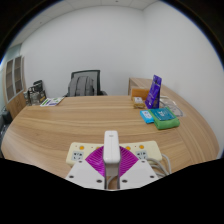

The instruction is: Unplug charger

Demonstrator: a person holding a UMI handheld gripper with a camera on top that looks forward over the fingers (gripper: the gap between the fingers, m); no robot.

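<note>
A white charger (111, 150) stands upright between my fingers. My gripper (111, 165) is shut on it, with the magenta pads (93, 158) pressing on both its sides. Just behind the fingers, a cream power strip (76, 152) with yellow switches lies across the wooden table (70, 125). It shows on both sides of the charger. The charger's lower end and its plug are hidden by the fingers, so I cannot tell whether it sits in the strip.
A black office chair (85, 82) stands at the table's far side. A purple box (153, 92) and green and blue packs (164, 120) lie at the far right. A shelf (14, 82) stands at the left wall.
</note>
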